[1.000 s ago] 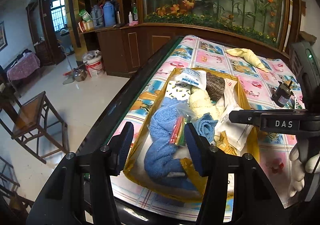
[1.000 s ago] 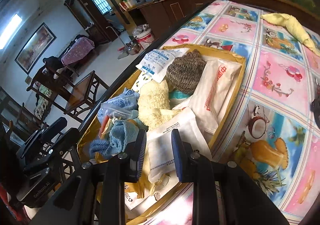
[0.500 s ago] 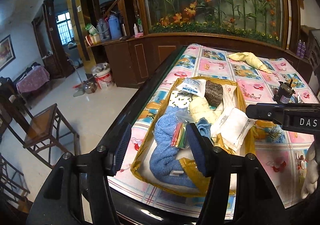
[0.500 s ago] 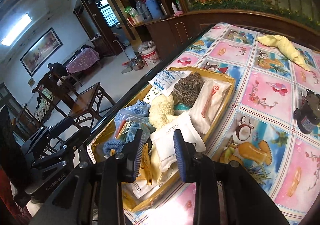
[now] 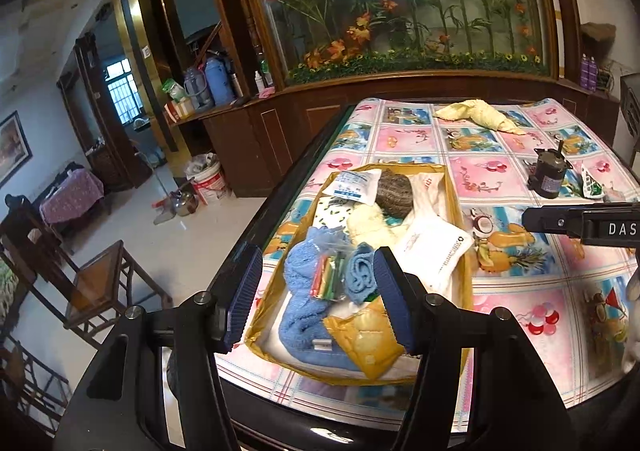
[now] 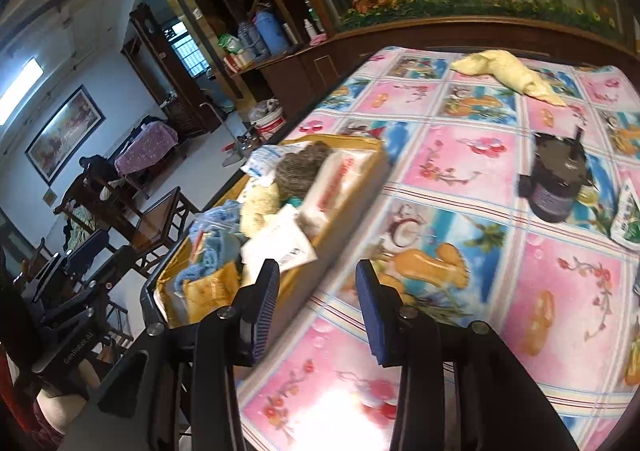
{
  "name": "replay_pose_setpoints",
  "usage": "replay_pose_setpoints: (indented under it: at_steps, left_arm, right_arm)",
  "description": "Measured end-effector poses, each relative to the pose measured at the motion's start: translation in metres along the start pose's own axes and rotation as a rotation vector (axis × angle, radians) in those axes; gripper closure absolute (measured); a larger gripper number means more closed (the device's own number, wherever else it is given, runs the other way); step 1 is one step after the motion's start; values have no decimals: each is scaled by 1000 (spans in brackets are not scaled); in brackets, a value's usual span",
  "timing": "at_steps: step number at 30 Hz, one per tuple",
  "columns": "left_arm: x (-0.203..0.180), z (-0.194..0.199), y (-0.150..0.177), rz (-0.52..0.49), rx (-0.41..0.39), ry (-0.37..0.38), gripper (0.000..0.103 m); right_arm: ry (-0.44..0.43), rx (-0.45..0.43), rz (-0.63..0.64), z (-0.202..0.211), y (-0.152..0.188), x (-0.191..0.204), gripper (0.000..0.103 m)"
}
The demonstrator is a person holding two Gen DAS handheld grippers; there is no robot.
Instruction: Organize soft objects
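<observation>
A shallow yellow box (image 5: pixel 451 187) (image 6: pixel 352 207) on the patterned table holds several soft things: a blue towel (image 5: pixel 298 279), a rolled blue cloth (image 5: pixel 360 275), a cream cloth (image 5: pixel 370 225), a brown knit hat (image 5: pixel 394 191) (image 6: pixel 298 171) and white packets (image 5: pixel 434 251) (image 6: pixel 280 247). A yellow cloth (image 5: pixel 476 115) (image 6: pixel 508 71) lies loose at the table's far end. My left gripper (image 5: pixel 318 291) is open and empty, held above the box's near end. My right gripper (image 6: pixel 318 307) is open and empty, above the bare table just right of the box.
A dark cylindrical motor (image 5: pixel 549 177) (image 6: pixel 556 183) stands on the table to the right, with a small green-and-white packet (image 5: pixel 590 183) beside it. The table's black left edge (image 5: pixel 280 195) drops to the floor, where wooden chairs (image 5: pixel 92 283) stand. A cabinet with flowers backs the table.
Both grippers have pulled back and up from the box. The right gripper has opened wider and swung right, off the box and over the bare table.
</observation>
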State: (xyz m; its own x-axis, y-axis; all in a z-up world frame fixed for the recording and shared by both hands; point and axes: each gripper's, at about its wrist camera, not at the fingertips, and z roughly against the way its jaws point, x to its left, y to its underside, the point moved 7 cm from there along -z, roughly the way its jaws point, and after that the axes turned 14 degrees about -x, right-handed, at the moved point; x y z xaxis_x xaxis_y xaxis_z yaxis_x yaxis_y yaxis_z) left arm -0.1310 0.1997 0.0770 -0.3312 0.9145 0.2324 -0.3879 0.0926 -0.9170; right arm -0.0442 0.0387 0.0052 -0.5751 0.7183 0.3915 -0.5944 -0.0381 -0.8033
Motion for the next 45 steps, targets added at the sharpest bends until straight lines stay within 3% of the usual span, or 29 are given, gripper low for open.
replay_pose_setpoints:
  at_steps: [8, 14, 17, 27, 30, 36, 38, 40, 42, 45]
  left_arm:
    - [-22, -4, 4, -32, 19, 48, 45]
    - [-43, -3, 5, -23, 10, 150, 45]
    - [-56, -7, 6, -20, 15, 198, 45]
    - [-92, -13, 10, -49, 47, 300, 45]
    - [-97, -13, 10, -59, 45, 317, 45]
    - [-109, -18, 13, -45, 81, 355, 45]
    - [-115, -17, 15, -21, 103, 396, 45]
    - [-120, -15, 16, 2, 129, 439, 45]
    - [-125, -11, 19, 21, 154, 484, 45]
    - [-134, -8, 22, 55, 193, 547, 45]
  right_arm:
    - [131, -28, -83, 35, -2, -77, 64]
    - [355, -147, -180, 89, -32, -173, 63]
    - [455, -166, -240, 102, -43, -223, 63]
    - [523, -52, -331, 45, -56, -295, 63]
    - [507, 38, -304, 26, -45, -292, 66]
    - [419, 130, -171, 17, -17, -227, 70]
    - [349, 171, -167, 11, -3, -197, 69]
    - [202, 198, -214, 8, 8, -165, 69]
    - [117, 156, -261, 23, 1, -152, 69]
    - [179, 6, -240, 72, -30, -167, 65]
